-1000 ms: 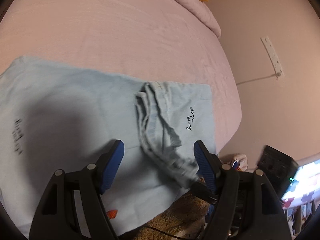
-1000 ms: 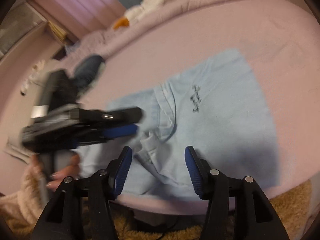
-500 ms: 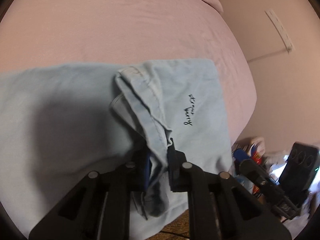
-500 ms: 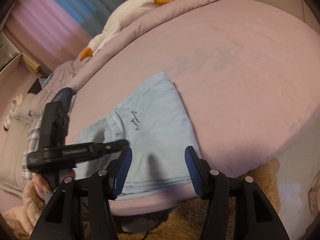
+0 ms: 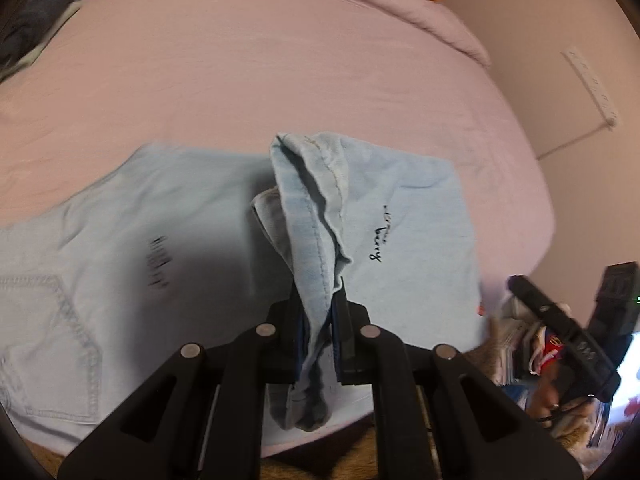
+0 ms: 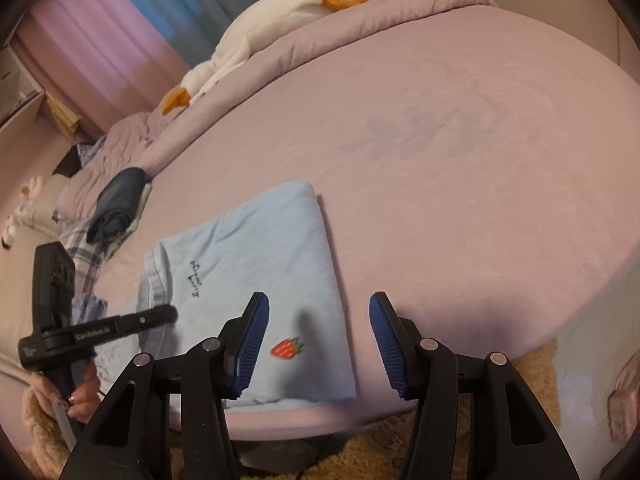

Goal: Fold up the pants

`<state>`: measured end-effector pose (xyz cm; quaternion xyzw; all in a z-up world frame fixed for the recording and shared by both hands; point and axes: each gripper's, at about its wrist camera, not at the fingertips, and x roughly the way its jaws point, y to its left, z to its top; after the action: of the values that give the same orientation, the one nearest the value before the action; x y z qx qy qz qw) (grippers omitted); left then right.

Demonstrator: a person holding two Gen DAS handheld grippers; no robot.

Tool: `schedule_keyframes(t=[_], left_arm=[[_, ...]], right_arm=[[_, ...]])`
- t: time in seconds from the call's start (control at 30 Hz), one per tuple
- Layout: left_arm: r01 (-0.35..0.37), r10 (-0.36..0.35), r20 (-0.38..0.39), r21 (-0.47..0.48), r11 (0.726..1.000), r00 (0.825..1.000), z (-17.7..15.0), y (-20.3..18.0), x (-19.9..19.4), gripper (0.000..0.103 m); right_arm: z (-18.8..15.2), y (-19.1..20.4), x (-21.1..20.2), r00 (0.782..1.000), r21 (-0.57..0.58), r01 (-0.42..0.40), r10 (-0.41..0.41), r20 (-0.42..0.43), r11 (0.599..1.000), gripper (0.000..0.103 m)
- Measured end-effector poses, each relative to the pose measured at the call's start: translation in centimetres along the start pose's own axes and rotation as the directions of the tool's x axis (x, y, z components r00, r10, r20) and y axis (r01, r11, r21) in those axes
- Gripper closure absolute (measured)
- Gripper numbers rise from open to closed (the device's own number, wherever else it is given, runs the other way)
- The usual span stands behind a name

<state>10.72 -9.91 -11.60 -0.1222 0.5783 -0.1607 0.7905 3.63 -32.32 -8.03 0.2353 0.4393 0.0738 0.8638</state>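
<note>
Pinching a bunched hem of the pale blue cotton pants [image 5: 416,216], our left gripper [image 5: 318,332] is clamped tight and lifts that fold above the garment, which lies flat on the pink-sheeted bed [image 5: 280,72]. Our right gripper [image 6: 316,344] hovers with its blue pads spread wide, empty, above the pants' near edge beside the embroidered red strawberry [image 6: 286,348].

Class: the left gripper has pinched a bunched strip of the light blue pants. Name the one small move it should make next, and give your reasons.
Probably lift and carry the pinched strip sideways to lay it flat. The left gripper is shut on the pants, whose waistband ridge stands crumpled above the flat layers, while the right gripper hangs open and holds nothing.
</note>
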Motion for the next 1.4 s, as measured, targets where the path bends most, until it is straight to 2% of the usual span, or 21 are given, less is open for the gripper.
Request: schedule_keyframes(t=[0.17, 0.3, 0.37, 0.47, 0.53, 0.63, 0.8, 1.1, 1.23, 1.4], left_arm=[[-0.003, 0.000, -0.042, -0.057, 0.998, 0.999, -0.9, 1.7, 0.8, 0.088], [0.005, -0.007, -0.029, -0.067, 0.998, 1.000, -0.8, 2.5, 0.1, 0.087], [0.005, -0.008, -0.026, -0.082, 0.997, 1.000, -1.2, 2.9, -0.1, 0.087], [0.013, -0.015, -0.019, -0.114, 0.993, 1.000, -1.8, 4.1, -0.7, 0.086], [0.012, -0.015, -0.018, -0.125, 0.992, 1.000, -2.1, 4.4, -0.8, 0.081], [0.035, -0.038, -0.019, -0.141, 0.989, 0.999, -2.4, 4.9, -0.8, 0.081], [0.046, -0.050, -0.026, -0.148, 0.988, 0.998, -2.3, 5.1, -0.6, 0.080], [0.014, -0.016, -0.016, -0.126, 0.992, 1.000, -2.0, 4.2, 0.0, 0.080], [0.006, -0.008, -0.012, -0.119, 0.993, 1.000, -2.1, 4.0, 0.1, 0.080], [0.002, -0.001, 0.012, -0.119, 0.993, 1.000, -2.6, 3.7, 0.3, 0.078]], right_arm=[[0.8, 1.1, 1.5, 0.998, -0.048, 0.051, -0.053, -0.023, 0.998, 0.052], [2.4, 2.4, 2.7, 0.997, -0.097, 0.073, -0.076, -0.020, 0.993, 0.059], [3.2, 2.8, 3.5, 0.996, -0.115, 0.090, -0.093, -0.017, 0.989, 0.067], [4.2, 3.4, 5.1, 0.996, -0.131, 0.079, -0.084, -0.035, 0.988, 0.070], [4.4, 3.5, 6.2, 0.993, -0.136, 0.096, -0.105, -0.058, 0.986, 0.071], [3.7, 3.6, 7.2, 0.981, -0.155, 0.160, -0.174, -0.084, 0.975, 0.071], [1.1, 3.4, 6.5, 0.972, -0.210, 0.192, -0.216, -0.096, 0.959, 0.071], [-4.2, 2.2, 2.2, 0.966, -0.265, 0.184, -0.224, -0.129, 0.946, 0.071], [-4.9, 1.8, 1.1, 0.967, -0.262, 0.189, -0.226, -0.117, 0.946, 0.071], [-4.6, 1.4, 1.9, 0.968, -0.247, 0.197, -0.228, -0.105, 0.949, 0.071]])
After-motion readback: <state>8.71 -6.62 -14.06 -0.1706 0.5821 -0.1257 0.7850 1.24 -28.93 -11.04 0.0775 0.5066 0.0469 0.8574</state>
